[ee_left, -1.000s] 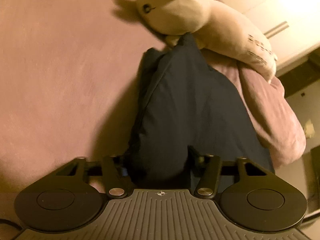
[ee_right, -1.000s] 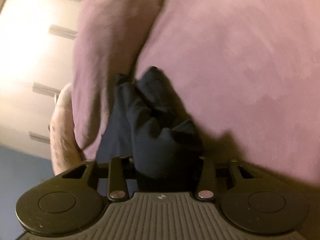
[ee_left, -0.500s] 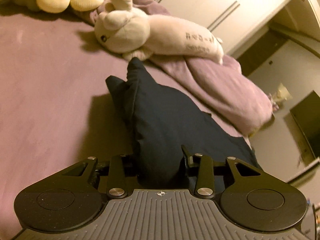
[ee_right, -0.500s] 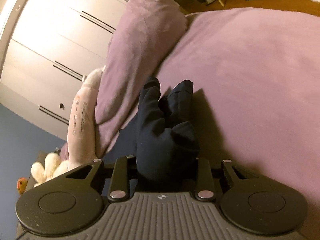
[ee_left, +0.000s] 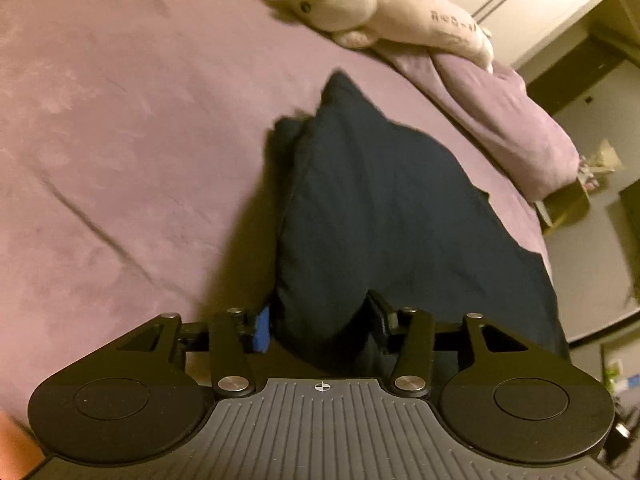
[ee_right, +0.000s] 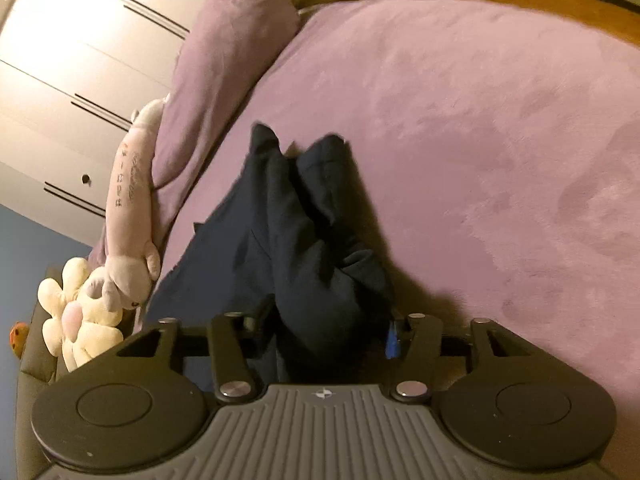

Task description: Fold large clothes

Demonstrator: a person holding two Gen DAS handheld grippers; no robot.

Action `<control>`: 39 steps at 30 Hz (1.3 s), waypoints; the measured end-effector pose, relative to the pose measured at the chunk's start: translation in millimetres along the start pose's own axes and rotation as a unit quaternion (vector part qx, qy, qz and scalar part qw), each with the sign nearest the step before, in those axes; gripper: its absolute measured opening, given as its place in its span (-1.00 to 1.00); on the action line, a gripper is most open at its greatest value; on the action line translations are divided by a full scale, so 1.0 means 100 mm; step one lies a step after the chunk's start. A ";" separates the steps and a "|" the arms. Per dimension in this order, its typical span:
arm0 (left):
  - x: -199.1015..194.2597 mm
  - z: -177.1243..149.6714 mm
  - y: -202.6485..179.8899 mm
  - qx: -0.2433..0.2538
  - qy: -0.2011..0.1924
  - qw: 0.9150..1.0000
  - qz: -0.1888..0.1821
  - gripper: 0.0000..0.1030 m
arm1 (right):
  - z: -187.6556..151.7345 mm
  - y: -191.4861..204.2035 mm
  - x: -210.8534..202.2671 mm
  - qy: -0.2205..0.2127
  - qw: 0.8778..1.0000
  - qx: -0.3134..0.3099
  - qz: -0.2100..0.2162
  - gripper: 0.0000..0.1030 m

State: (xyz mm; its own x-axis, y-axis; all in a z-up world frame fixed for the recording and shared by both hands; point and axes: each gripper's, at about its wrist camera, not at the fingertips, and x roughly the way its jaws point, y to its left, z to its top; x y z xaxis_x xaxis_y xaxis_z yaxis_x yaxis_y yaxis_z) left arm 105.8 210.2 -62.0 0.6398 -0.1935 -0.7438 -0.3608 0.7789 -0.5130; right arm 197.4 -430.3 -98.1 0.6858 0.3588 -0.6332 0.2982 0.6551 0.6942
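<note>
Dark navy cloth fills the gap of each claw. In the left wrist view our left claw [ee_left: 320, 326] has a bunched edge of the dark garment [ee_left: 380, 208] between its fingers, and its jaws are opening; a blue pad [ee_left: 263, 330] on the left finger stands just clear of the fabric, while the right finger is half buried in the folds, so we cannot tell whether that side presses. In the right wrist view our right claw [ee_right: 328, 330] is opening too, with a thick wad of the same garment [ee_right: 304, 232] between its fingers; a sliver of blue pad [ee_right: 394, 340] shows beside the cloth, and the grip looks loosened rather than clenched.

From both claws the garment runs away across the purple bed [ee_left: 120, 120], lying long and narrow with its far end bunched into two lumps. Its shadow falls on the cover beside it.

Farther out, a purple pillow [ee_right: 224, 64] lies along the bed's edge. A long pale plush animal [ee_left: 380, 8] rests against it, well apart from the garment, and a cream plush toy [ee_right: 80, 312] sits past it. White wardrobe doors [ee_right: 72, 60] stand behind.
</note>
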 end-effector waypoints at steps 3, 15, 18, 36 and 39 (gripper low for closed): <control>-0.28 0.01 -0.02 0.014 -0.046 0.999 0.001 0.27 | -0.04 0.08 -0.21 -0.034 0.999 -0.038 -0.012 0.29; 0.30 -0.04 -1.15 0.200 -0.146 0.967 0.056 0.83 | -0.39 1.34 0.69 -0.106 0.923 -0.361 -0.076 -0.18; 0.69 -0.07 -1.20 0.214 -0.142 0.961 0.105 0.83 | -0.43 1.28 1.07 -0.103 0.910 -0.385 -0.116 -0.22; 0.92 -0.11 -0.85 0.180 -0.112 0.964 0.161 1.00 | -0.71 0.88 0.66 -0.145 0.892 -0.409 -0.130 0.08; 0.77 -0.22 -0.84 0.184 -0.106 0.963 0.166 1.00 | -0.83 0.74 0.51 -0.147 0.897 -0.392 -0.142 0.08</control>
State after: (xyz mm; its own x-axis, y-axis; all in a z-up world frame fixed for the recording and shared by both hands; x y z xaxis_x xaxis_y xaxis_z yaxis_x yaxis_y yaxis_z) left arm 170.8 117.0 -85.7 0.6693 0.1985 -0.7160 -0.3293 0.9431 -0.0464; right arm 199.5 -308.8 -107.6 0.8356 -0.0111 -0.5492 0.0078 0.9999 -0.0083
